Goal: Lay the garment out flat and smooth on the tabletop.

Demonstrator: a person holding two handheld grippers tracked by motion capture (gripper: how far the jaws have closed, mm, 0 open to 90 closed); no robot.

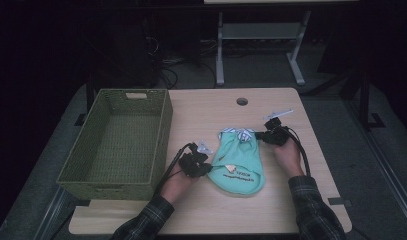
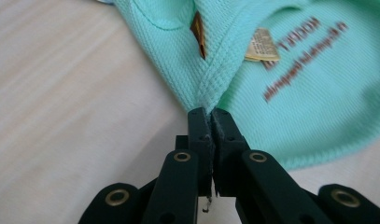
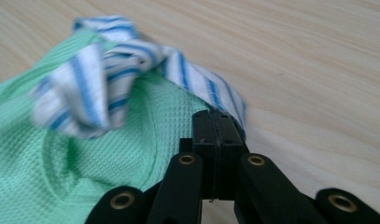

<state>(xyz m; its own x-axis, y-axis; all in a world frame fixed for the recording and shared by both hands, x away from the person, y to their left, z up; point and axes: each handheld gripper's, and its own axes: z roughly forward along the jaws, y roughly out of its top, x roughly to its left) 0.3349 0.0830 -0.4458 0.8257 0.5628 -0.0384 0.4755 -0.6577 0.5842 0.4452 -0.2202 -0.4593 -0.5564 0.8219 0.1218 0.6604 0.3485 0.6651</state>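
We find the mint garment [image 1: 239, 162] flat on the counter [image 1: 201, 120], right of the basket [image 1: 116, 142]. Left gripper [image 2: 207, 112] and right gripper [image 3: 216, 114] are clamped tight on opposite edges. We advise lifting evenly, keeping the fabric taut.

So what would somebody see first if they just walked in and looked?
Probably the bright mint-green garment lying in the middle of the wooden table, with a blue-striped collar at its far end. The left gripper pinches its left edge and the right gripper pinches it by the collar, fingers shut tight on the cloth. To the left sits a big green woven basket.
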